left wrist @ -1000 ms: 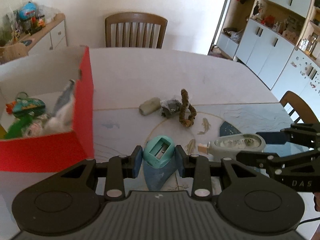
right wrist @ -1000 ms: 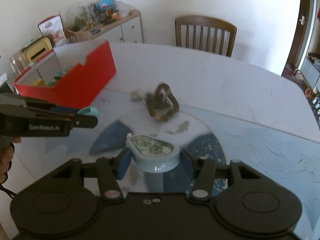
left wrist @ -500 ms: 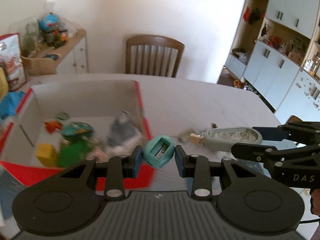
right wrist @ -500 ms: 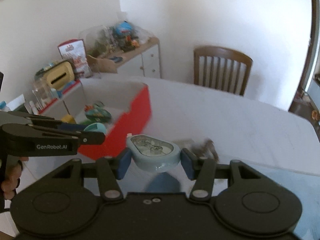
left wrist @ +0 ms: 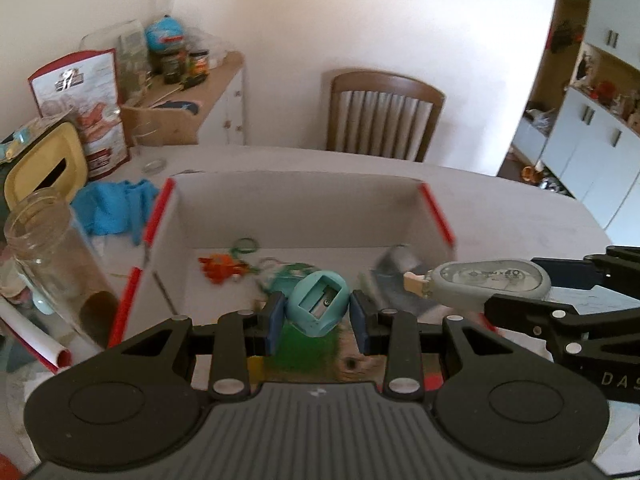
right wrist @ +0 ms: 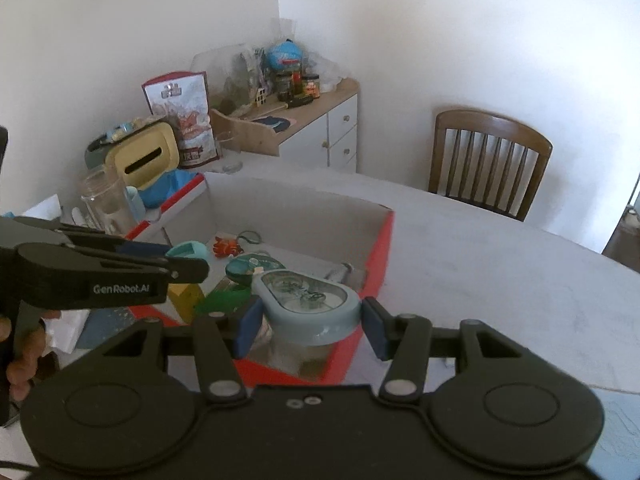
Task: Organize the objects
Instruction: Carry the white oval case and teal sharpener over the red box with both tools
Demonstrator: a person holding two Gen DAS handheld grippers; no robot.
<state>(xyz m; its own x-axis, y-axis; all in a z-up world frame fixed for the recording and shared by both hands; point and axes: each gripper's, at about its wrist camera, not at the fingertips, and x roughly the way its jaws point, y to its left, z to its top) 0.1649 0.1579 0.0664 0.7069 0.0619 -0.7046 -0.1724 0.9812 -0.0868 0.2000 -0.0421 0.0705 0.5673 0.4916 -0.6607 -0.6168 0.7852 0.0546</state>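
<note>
Your left gripper [left wrist: 318, 316] is pinching a teal pencil sharpener [left wrist: 318, 306] between its blue pads, blade slot facing up, and your right gripper [right wrist: 311, 320] is clamped on a grey correction-tape dispenser [right wrist: 308, 300], clear window on top. Both things are lifted off the table and sit squarely in the jaws, neither looking tilted out of the pads.

Take the red box [left wrist: 438, 210] as your landmark. The sharpener hangs over the near part of its open inside, above the things lying on its floor. The dispenser, seen from the left camera [left wrist: 486, 282], sits over the box's right-hand wall, its nozzle pointing in over the inside; from the right camera it hangs above the near red wall [right wrist: 378, 256].

Inside the box you already have an orange toy [left wrist: 220, 266], a round green-and-teal thing [right wrist: 242, 268], a yellow block [right wrist: 182, 296], something green and a grey item by the right wall, all blurred. So several pieces look sorted and these two are nearly home; what is left, by my reading, is to lower and let go of each inside the walls. Whether anything is left on the table [right wrist: 500, 264] beyond the box you cannot tell from here. The glass jar [left wrist: 52, 264] and blue cloth [left wrist: 114, 208] left of the box look like bystanders.
</note>
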